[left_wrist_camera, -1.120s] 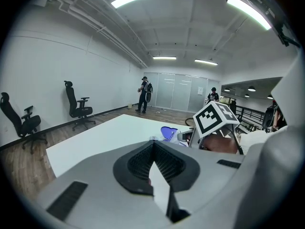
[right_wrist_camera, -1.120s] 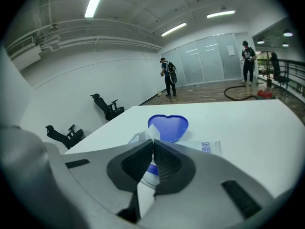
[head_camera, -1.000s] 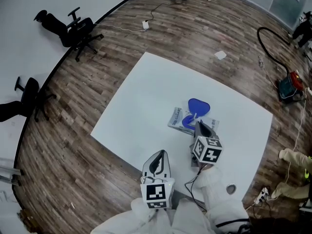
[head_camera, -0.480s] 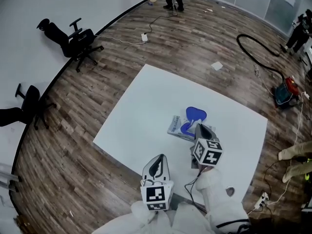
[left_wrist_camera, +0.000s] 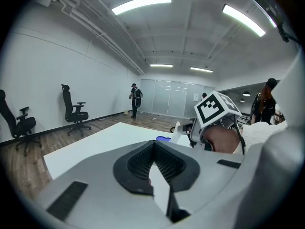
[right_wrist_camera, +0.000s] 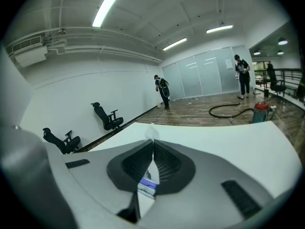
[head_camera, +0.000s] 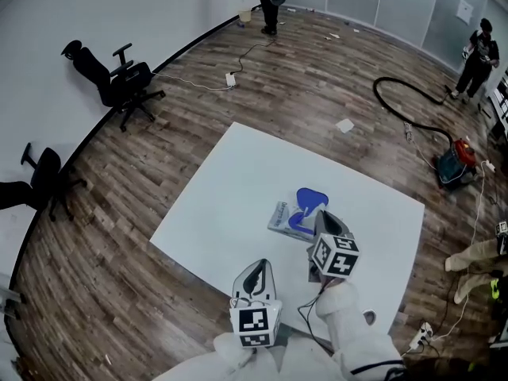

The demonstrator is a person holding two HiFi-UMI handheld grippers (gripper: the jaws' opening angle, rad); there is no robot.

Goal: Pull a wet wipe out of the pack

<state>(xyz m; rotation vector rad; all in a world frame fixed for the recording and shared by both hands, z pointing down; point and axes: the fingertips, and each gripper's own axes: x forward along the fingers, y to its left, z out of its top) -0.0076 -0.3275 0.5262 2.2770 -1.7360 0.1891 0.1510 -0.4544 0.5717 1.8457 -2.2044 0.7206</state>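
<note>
Nearest the person, the left tongs (head_camera: 255, 267) hang above the worktop's (head_camera: 238, 173) near edge, jaws together with nothing between them. Just beyond and to the right, the right tongs (head_camera: 321, 214) are clamped on the tip of a white wet wipe (right_wrist_camera: 152, 132) directly over the pack (head_camera: 283, 217), which lies flat near the worktop's middle with its blue lid (head_camera: 310, 199) flipped open. Farther off, two office chairs (head_camera: 127, 78) stand on the wooden floor (head_camera: 317, 78) by the wall.
</note>
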